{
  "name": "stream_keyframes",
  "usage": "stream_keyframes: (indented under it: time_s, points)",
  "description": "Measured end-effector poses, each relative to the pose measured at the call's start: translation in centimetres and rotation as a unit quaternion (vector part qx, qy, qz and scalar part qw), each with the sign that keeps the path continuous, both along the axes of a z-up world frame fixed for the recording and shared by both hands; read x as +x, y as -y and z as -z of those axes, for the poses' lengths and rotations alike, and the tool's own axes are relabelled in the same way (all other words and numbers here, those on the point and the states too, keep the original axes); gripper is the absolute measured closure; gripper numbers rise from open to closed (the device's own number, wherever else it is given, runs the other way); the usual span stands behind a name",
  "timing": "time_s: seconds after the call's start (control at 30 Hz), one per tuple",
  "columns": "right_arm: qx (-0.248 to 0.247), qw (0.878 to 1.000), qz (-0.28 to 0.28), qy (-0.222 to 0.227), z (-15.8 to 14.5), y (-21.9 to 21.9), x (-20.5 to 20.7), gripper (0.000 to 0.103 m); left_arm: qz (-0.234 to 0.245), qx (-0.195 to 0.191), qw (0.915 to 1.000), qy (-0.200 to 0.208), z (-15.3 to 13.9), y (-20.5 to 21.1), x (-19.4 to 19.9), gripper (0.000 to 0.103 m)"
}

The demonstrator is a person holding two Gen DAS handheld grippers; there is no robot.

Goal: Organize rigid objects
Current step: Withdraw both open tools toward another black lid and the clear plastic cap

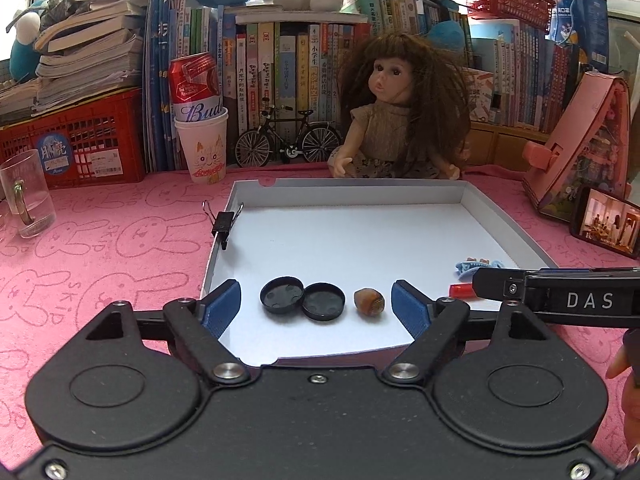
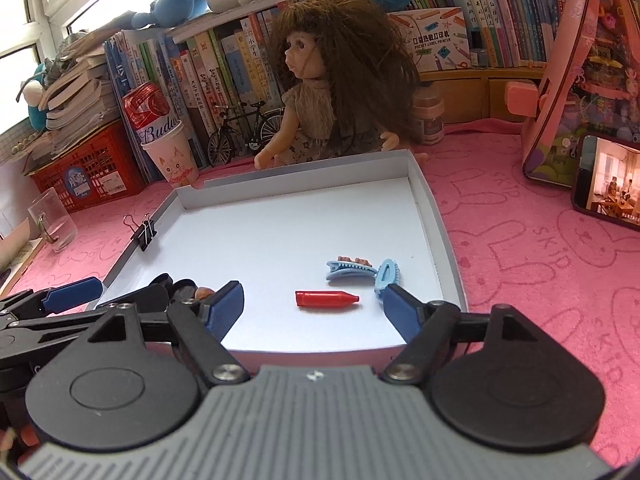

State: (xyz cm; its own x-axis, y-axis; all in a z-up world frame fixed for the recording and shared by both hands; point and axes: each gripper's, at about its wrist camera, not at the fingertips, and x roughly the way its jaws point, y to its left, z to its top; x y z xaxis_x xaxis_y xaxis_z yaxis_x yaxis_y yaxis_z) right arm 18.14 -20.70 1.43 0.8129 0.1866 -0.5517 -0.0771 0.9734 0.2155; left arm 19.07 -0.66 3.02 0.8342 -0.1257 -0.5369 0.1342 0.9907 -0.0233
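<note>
Between the blue pads of the left claw (image 1: pixel 316 306), whose jaws stood wide apart and gripped nothing, lay two round black plastic caps (image 1: pixel 303 300) touching each other, with a small brown nut-like lump (image 1: pixel 369 301) just to their right. All rested on the floor of a shallow white cardboard tray (image 1: pixel 516 226) on the pink bunny-print desk (image 1: pixel 112 248). Ahead of the right claw (image 2: pixel 312 306), also spread wide and empty, sat a red crayon-shaped piece (image 2: pixel 326 299); beyond it and toward the right pad lay two light-blue plastic hair clips (image 2: pixel 362 274). A black binder clip (image 2: pixel 144 231) gripped the tray's left wall, well ahead of the left claw.
</note>
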Motion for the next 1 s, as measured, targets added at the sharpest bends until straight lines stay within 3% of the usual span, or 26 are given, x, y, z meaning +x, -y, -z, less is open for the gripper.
stream_keyframes:
  time_s: [1.0]
  points:
    - [-0.066, 0.995, -0.004, 0.073, -1.5, 0.0, -7.3, 0.004, 0.033, -0.013, 0.9992, 0.017, -1.2, -0.6, -7.6, 0.018]
